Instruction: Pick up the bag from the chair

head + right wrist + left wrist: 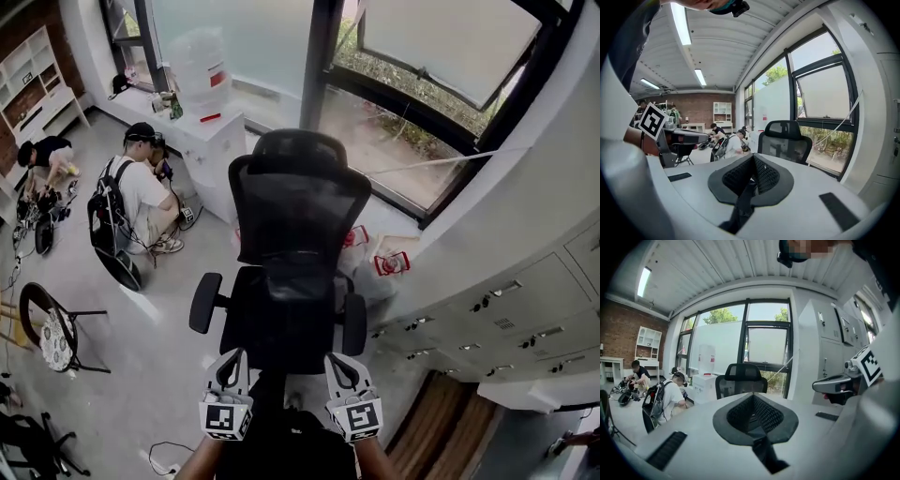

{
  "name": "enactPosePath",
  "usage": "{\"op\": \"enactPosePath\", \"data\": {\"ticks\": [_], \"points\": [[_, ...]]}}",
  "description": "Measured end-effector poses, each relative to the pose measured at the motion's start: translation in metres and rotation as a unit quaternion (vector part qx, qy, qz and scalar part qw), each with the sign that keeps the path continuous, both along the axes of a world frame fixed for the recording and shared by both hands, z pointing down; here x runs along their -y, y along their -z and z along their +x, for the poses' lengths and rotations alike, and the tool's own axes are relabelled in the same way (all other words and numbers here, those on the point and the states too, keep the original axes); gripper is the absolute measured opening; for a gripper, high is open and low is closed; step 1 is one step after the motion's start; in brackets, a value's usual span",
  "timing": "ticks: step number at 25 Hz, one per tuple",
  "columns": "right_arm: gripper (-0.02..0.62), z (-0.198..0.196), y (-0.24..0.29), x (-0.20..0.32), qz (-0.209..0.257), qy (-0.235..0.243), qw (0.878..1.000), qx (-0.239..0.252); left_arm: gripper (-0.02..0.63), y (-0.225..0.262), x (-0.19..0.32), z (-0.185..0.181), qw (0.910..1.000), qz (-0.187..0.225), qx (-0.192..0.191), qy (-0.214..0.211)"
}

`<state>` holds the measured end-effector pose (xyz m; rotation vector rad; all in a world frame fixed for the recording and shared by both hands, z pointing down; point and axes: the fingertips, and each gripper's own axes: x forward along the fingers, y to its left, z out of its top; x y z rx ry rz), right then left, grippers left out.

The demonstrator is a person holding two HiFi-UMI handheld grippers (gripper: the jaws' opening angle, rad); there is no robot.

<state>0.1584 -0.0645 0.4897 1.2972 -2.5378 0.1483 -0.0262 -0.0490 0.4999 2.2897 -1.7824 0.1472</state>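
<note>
A black mesh office chair (298, 202) stands in front of me, its backrest toward the window. Something dark and bulky lies on its seat (281, 314); I cannot tell a bag apart from the black cushion. My left gripper (230, 364) and right gripper (339, 366) hover side by side just before the seat's near edge, both shut and empty. In the left gripper view the shut jaws (752, 397) point at the chair's backrest (740, 378). The right gripper's shut jaws (753, 159) point toward the backrest (785, 140) too. The seat is hidden in both gripper views.
White plastic bags with red print (380, 262) lie on the floor behind the chair by the window. A crouching person with a backpack (136, 197) is at the left, another person (42, 155) farther off. Grey lockers (506, 319) line the right; a folding chair (56, 328) stands at the left.
</note>
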Motion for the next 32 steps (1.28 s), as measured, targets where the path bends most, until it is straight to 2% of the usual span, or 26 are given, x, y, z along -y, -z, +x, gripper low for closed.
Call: {"op": "enactPosePath", "data": {"ticks": [7,10,17,19,22,24,25,32], "points": [[-0.003,-0.007,-0.047,0.092,-0.05,-0.008,0.998,-0.041,0.001,-0.034,0.096,-0.007,0.9988,-0.032,0.021,-0.03],[-0.003,-0.009,-0.073,0.13,-0.072,-0.002,0.995,-0.076,0.002,-0.048,0.137,-0.011,0.9981,-0.044,0.03,-0.03],[0.002,0.005,-0.152,0.203,-0.125,-0.005,0.977,-0.174,0.002,-0.105,0.201,0.0,0.9928,-0.088,0.016,-0.08],[0.04,0.009,-0.177,0.22,-0.146,-0.002,0.971,-0.189,0.003,-0.122,0.213,0.003,0.9904,-0.102,0.018,-0.092],[0.098,0.017,-0.215,0.24,-0.178,0.007,0.959,-0.22,0.008,-0.144,0.227,0.005,0.9882,-0.114,0.025,-0.099],[0.111,0.025,-0.24,0.252,-0.191,0.014,0.95,-0.249,0.053,-0.157,0.235,0.007,0.9869,-0.123,0.026,-0.102],[0.112,0.029,-0.253,0.258,-0.198,0.018,0.944,-0.263,0.081,-0.164,0.238,0.008,0.9862,-0.128,0.025,-0.103],[0.119,0.066,-0.336,0.289,-0.25,0.041,0.897,-0.363,0.091,-0.212,0.254,0.007,0.9808,-0.169,0.018,-0.096]]}}
